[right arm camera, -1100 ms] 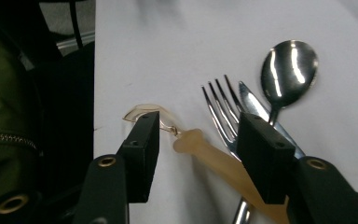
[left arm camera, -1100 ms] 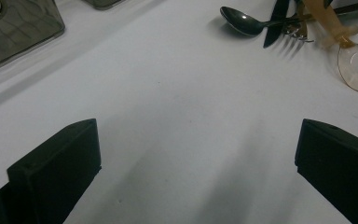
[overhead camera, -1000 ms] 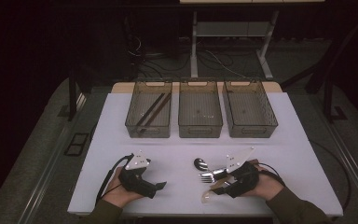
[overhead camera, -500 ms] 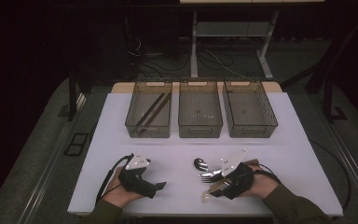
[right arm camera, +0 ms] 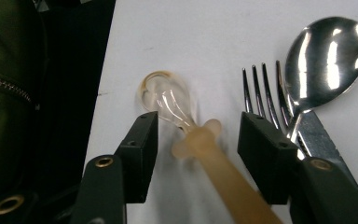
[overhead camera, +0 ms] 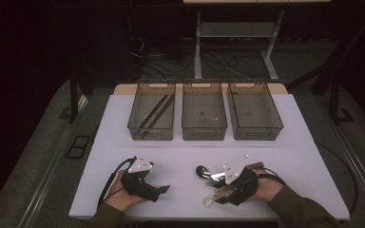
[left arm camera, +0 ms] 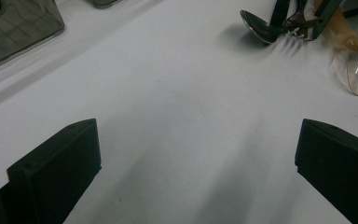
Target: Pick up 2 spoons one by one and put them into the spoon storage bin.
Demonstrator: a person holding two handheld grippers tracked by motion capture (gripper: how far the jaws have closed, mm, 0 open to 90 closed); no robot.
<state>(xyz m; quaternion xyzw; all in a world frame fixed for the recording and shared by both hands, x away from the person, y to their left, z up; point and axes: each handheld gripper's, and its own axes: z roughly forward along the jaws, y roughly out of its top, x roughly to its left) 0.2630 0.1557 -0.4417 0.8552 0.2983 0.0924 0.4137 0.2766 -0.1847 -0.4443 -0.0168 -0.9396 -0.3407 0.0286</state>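
A translucent amber plastic spoon (right arm camera: 200, 149) lies on the white table (overhead camera: 290, 137) near its front edge. My right gripper (right arm camera: 198, 123) stands open astride the spoon's neck, with a gap on each side of it. Its bowl (right arm camera: 168, 98) pokes out past the jaw tips. Just right of the jaws lie a metal fork (right arm camera: 261, 88) and a metal spoon (right arm camera: 326, 60). In the high view my right gripper (overhead camera: 217, 194) points left over this cutlery. My left gripper (overhead camera: 164, 190) rests open on bare table, and nothing is between its jaws (left arm camera: 200, 135).
Three clear bins stand in a row at the back. The left bin (overhead camera: 151, 114) holds dark chopsticks; beside it are the middle bin (overhead camera: 204, 114) and the right bin (overhead camera: 255, 114). The table's front edge is close to both hands.
My right gripper has edged slightly toward the table's front over the plastic spoon. The left gripper has stayed where it was.
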